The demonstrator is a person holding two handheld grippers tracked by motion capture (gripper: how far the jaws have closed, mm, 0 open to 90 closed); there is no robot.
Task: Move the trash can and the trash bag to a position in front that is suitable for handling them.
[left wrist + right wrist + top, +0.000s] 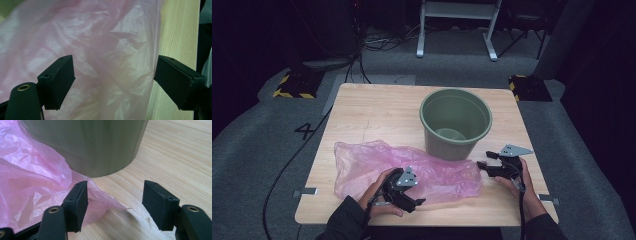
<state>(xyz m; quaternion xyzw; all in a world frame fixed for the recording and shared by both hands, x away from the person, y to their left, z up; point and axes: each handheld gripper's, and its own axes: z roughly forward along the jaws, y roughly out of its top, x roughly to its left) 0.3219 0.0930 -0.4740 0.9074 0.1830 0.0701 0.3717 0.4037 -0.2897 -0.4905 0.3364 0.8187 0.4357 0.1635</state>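
At the near edge of the wooden table [362, 107], two hand-held grippers are seen in the high view. The left gripper [418, 202] is held in the left hand [379, 195] and lies over the near part of a pink plastic bag [362, 167]. In the left gripper view its jaws are recorded as wide apart, with the crumpled bag [100, 55] lying between and beneath them; the outer jaw sits at the bag's edge, where bare table [177, 32] is exposed. Whether the pads actually touch the film cannot be told from this view.

The right gripper [482, 165] is held in the right hand [517, 180] near the table's right side, pointing toward the bag's right end. In the right gripper view its jaws are likewise spread, nothing being held: one jaw stands over a corner of the bag [32, 182], the other over bare wood [175, 157].

The bag is spread flat and wrinkled across the near-left half of the table, its far right portion touching the base of a green plastic bucket [455, 122]. The bucket stands upright, right of the table's centre, open and apparently empty; its wall [87, 145] is seen just beyond the right gripper's jaws.

Beyond the table, grey carpet [257, 140], cables [382, 40] and a white frame [459, 25] are noted.
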